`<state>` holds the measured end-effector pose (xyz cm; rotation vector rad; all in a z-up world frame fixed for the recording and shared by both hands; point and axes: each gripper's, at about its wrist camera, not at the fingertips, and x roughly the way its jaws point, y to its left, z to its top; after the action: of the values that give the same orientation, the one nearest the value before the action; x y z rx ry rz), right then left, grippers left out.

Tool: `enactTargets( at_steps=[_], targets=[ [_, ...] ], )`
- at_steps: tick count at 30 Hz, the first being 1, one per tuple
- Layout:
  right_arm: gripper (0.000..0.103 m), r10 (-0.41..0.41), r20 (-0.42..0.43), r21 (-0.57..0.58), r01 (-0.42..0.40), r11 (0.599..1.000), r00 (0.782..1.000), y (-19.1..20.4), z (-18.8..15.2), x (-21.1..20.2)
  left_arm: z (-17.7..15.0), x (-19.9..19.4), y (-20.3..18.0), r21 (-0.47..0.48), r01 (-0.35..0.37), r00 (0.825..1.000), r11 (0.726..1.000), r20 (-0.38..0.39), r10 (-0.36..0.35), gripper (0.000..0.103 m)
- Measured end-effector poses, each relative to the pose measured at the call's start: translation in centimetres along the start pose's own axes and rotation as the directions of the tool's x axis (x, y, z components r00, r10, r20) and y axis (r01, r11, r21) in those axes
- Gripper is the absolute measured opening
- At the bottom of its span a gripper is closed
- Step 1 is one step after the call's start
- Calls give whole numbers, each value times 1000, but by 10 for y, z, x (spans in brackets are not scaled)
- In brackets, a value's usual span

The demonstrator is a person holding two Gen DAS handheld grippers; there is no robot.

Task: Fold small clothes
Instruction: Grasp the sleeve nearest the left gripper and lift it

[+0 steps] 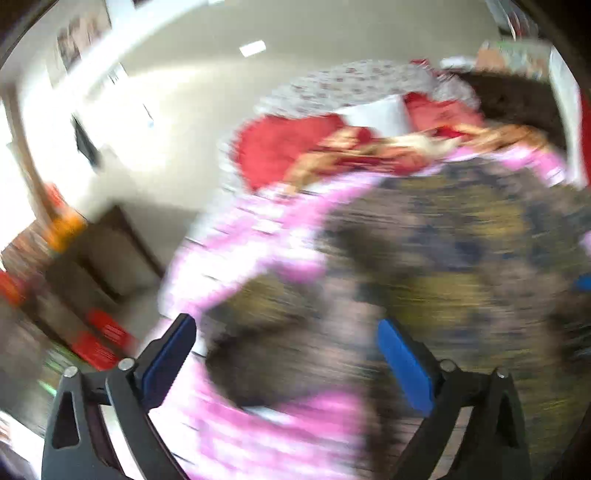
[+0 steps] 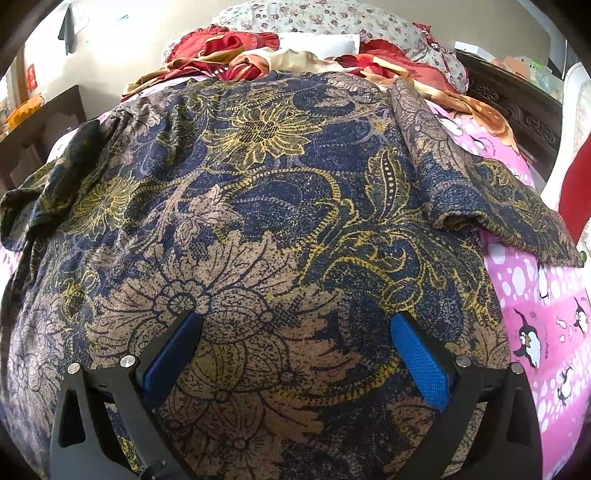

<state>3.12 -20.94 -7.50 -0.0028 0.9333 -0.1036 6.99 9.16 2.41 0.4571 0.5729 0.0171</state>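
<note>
A floral garment (image 2: 280,206) in navy, tan and yellow lies spread flat on a pink penguin-print bedsheet (image 2: 546,314). Its right side is folded inward as a narrow strip (image 2: 424,147). My right gripper (image 2: 295,332) is open and empty, just above the garment's near part. In the blurred left wrist view the same garment (image 1: 461,258) fills the right half. My left gripper (image 1: 286,339) is open and empty over the garment's left edge, where the pink sheet (image 1: 258,243) shows.
Red and orange bedding (image 2: 236,55) and a floral pillow (image 2: 317,22) are piled at the head of the bed. A dark wooden headboard (image 2: 517,107) is on the right. A dark wood cabinet (image 1: 99,258) stands left of the bed.
</note>
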Motion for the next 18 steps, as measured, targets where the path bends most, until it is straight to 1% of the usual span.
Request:
enactTargets(
  at_steps=[1, 2, 3, 4, 5, 6, 7, 8, 9, 10, 11, 12, 13, 14, 15, 16, 17, 18],
  targets=[
    [103, 0, 1, 0, 0, 1000, 1000, 0, 0, 0, -1, 10, 6, 54, -14, 1000, 998, 13, 13, 102],
    [103, 1, 2, 1, -1, 1000, 1000, 0, 0, 0, -2, 24, 7, 141, -19, 1000, 990, 17, 16, 102],
    [103, 2, 2, 1, -2, 1000, 1000, 0, 0, 0, -7, 38, 2, 258, -21, 1000, 966, 23, 16, 102],
    [103, 1, 3, 1, -1, 1000, 1000, 0, 0, 0, -13, 49, -7, 377, -11, 1000, 926, 27, 1, 102],
    [103, 2, 3, 1, -2, 1000, 1000, 0, 0, 0, -18, 56, -14, 445, -10, 1000, 896, 21, 1, 102],
    [103, 2, 3, 1, -2, 1000, 1000, 0, 0, 0, -27, 68, -26, 540, -27, 1000, 841, 18, 20, 102],
    [103, 2, 2, 1, -2, 1000, 1000, 0, 0, 0, -31, 75, -33, 594, -36, 999, 803, 23, 28, 102],
    [103, 2, 3, 1, -2, 1000, 1000, 0, 0, 0, -36, 85, -42, 634, -47, 999, 772, 28, 38, 102],
    [103, 2, 3, 1, -2, 1000, 1000, 0, 0, 0, -35, 94, -45, 637, -45, 999, 770, 11, 49, 102],
    [103, 2, 2, 1, -2, 1000, 1000, -1, 0, 0, -34, 104, -45, 627, -30, 998, 778, -21, 55, 102],
    [103, 2, 3, 1, -2, 1000, 1000, -1, 0, 0, -29, 118, -42, 591, 0, 997, 807, -65, 47, 101],
    [103, 1, 3, 1, -1, 1000, 1000, 0, 0, 0, -21, 128, -38, 539, 28, 994, 842, -103, 32, 101],
    [103, 1, 3, 2, -1, 1000, 1000, 0, 0, 0, -16, 132, -31, 495, 53, 990, 868, -138, 18, 100],
    [103, 1, 2, 2, -1, 1000, 1000, 0, 0, 0, -12, 142, -20, 406, 113, 979, 907, -201, -33, 91],
    [103, 1, 2, 2, -1, 1000, 1000, 0, 0, 0, -7, 152, -6, 286, 185, 960, 940, -256, -111, 80],
    [103, 1, 3, 1, -1, 1000, 1000, 0, 0, 0, -5, 157, 4, 194, 230, 943, 954, -288, -169, 73],
    [103, 1, 3, 1, -1, 1000, 1000, -1, 0, 0, -3, 163, 18, 79, 281, 917, 956, -316, -244, 58],
    [103, 0, 3, 0, 0, 1000, 1000, 0, 0, 0, -3, 164, 23, 42, 296, 910, 954, -318, -268, 45]
  ],
)
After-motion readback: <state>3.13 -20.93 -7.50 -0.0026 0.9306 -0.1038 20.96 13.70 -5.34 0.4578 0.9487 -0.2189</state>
